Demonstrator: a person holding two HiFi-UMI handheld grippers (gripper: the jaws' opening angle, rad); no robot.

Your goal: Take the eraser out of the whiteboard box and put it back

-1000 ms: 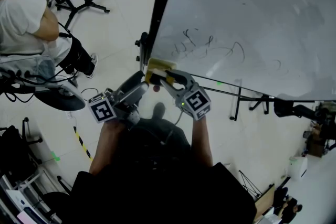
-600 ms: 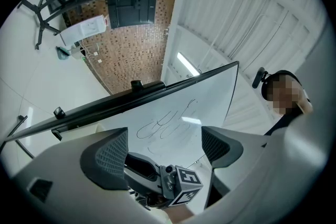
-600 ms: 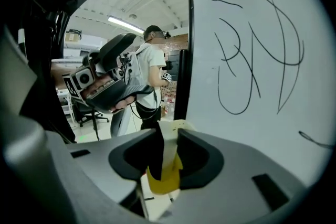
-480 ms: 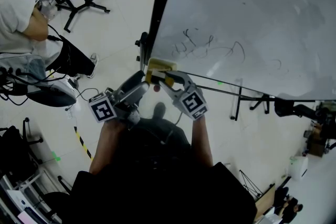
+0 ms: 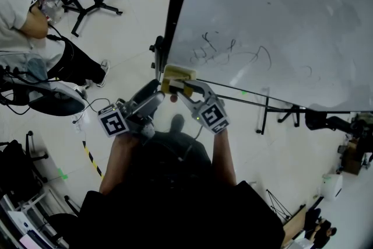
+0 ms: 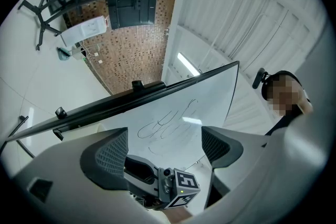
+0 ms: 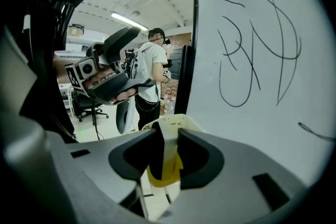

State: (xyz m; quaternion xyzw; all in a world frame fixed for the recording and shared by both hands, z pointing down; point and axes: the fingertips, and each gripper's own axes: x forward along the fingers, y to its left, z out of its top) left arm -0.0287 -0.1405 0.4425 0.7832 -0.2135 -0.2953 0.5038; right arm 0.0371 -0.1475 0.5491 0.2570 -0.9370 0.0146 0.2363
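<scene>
I see the eraser (image 7: 166,169) as a yellow piece pinched between the closed jaws of the right gripper (image 7: 168,150), at the lower left corner of the whiteboard (image 7: 252,128). Just behind it sits the cream, dark-speckled whiteboard box (image 7: 169,122). I cannot tell where one ends.

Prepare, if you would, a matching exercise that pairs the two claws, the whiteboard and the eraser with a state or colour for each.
Things:
1. left claw
2. right claw
3. whiteboard
4. eraser

States or colours:
A. yellow
B. open, with nothing between the jaws
C. marked with black scribbles
D. shut on the eraser

Right pairs: 1-B, 2-D, 3-C, 4-A.
</scene>
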